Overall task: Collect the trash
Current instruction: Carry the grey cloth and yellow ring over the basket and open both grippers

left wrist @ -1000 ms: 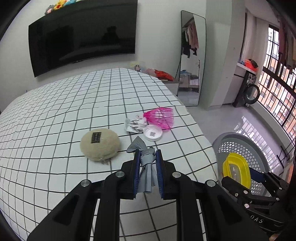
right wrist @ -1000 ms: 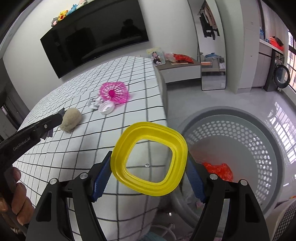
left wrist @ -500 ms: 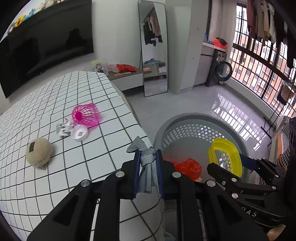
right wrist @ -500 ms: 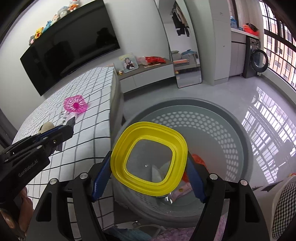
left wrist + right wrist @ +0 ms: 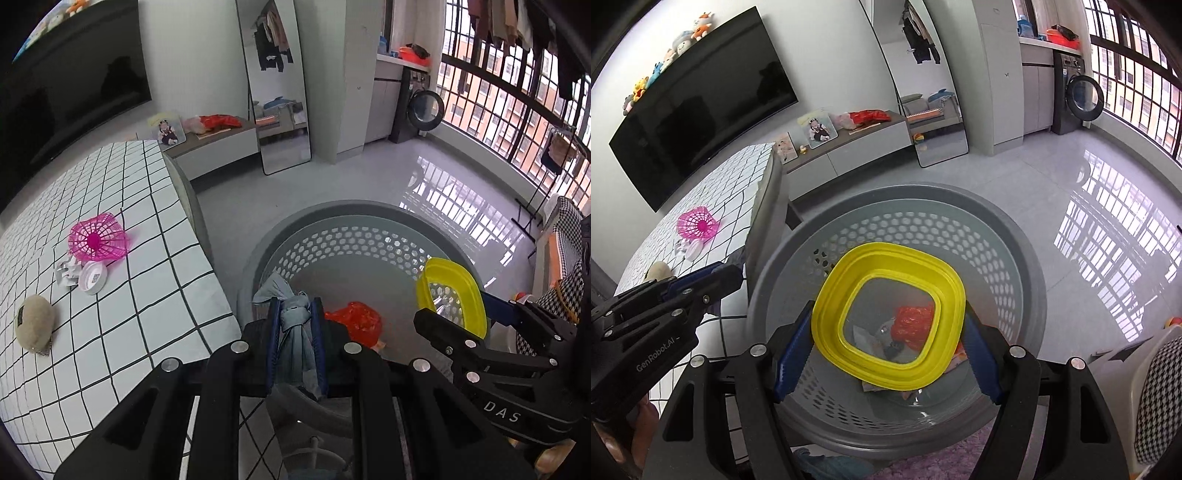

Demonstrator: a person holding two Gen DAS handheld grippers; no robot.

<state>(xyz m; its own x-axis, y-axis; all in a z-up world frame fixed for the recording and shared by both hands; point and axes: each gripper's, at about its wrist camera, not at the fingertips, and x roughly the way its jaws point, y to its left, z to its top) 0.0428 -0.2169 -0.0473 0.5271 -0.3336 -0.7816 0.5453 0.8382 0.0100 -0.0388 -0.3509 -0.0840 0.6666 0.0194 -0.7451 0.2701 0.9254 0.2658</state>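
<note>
My left gripper (image 5: pixel 295 314) is shut on a knotted grey cloth scrap (image 5: pixel 293 332) and holds it over the near rim of the grey perforated basket (image 5: pixel 354 236). My right gripper (image 5: pixel 886 332) is shut on a yellow plastic lid (image 5: pixel 827 314) and holds it above the basket's (image 5: pixel 1008 236) middle; the lid also shows in the left wrist view (image 5: pixel 469 295). Red crumpled plastic (image 5: pixel 354 317) and paper scraps lie in the basket. A pink mesh cup (image 5: pixel 98 240), a white round cap (image 5: pixel 93 277) and a crumpled wrapper (image 5: pixel 66 271) lie on the checked bed (image 5: pixel 147 295).
A beige round pouch (image 5: pixel 35 326) lies on the bed at the left. A TV hangs on the wall, a standing mirror (image 5: pixel 280 92) and a low cabinet stand behind. A houndstooth-covered chair (image 5: pixel 1160 398) stands right of the basket. The tiled floor runs to barred windows.
Both grippers have swung right from over the bed to above the basket, carrying the cloth scrap and the yellow lid. Both grips are unchanged.
</note>
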